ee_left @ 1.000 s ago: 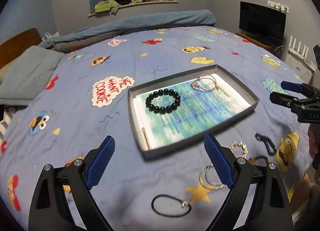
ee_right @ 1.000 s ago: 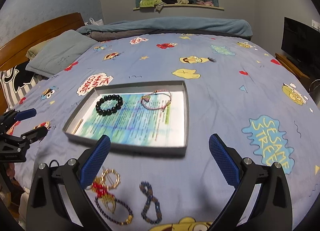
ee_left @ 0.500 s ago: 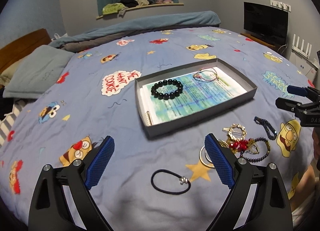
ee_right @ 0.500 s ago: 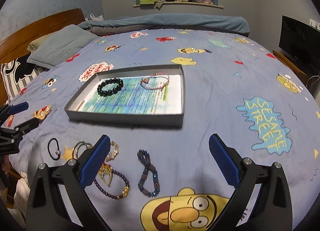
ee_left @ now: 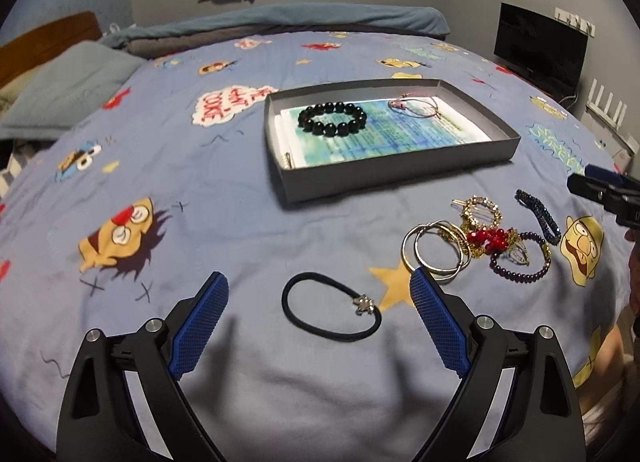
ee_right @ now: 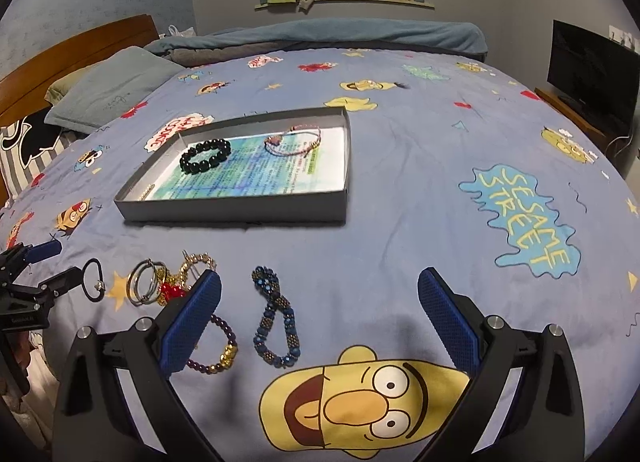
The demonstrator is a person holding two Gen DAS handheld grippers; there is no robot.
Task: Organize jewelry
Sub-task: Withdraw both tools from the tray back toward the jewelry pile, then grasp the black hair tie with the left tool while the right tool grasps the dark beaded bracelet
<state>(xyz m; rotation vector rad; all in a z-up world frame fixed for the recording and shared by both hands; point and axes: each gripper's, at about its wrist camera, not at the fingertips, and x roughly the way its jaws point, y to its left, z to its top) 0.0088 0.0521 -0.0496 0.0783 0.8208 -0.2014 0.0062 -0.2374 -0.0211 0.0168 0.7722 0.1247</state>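
Observation:
A grey tray (ee_left: 400, 176) (ee_right: 240, 209) on the bed holds a black bead bracelet (ee_left: 332, 119) (ee_right: 205, 156) and a thin pink bracelet (ee_left: 416, 107) (ee_right: 294, 140). In front of it lie a black hair tie (ee_left: 331, 312) (ee_right: 93, 280), silver bangles (ee_left: 434, 252) (ee_right: 145, 288), a gold and red tangle (ee_left: 486, 228), a purple bead bracelet (ee_left: 520, 258) (ee_right: 218, 350) and a blue beaded bracelet (ee_left: 538, 214) (ee_right: 276, 322). My left gripper (ee_left: 320, 322) is open, empty, just above the hair tie. My right gripper (ee_right: 320, 318) is open, empty, right of the blue bracelet.
The bed has a blue cartoon-print cover (ee_left: 160, 182). A grey pillow (ee_right: 108, 90) and wooden headboard (ee_right: 72, 46) lie at the far left. A folded blanket (ee_right: 340, 34) lies across the far end. A TV (ee_right: 592, 78) stands at the right.
Both grippers have drawn back from the tray toward the near edge of the bed. The loose jewelry in front of the tray has come into fuller view. Both stay open.

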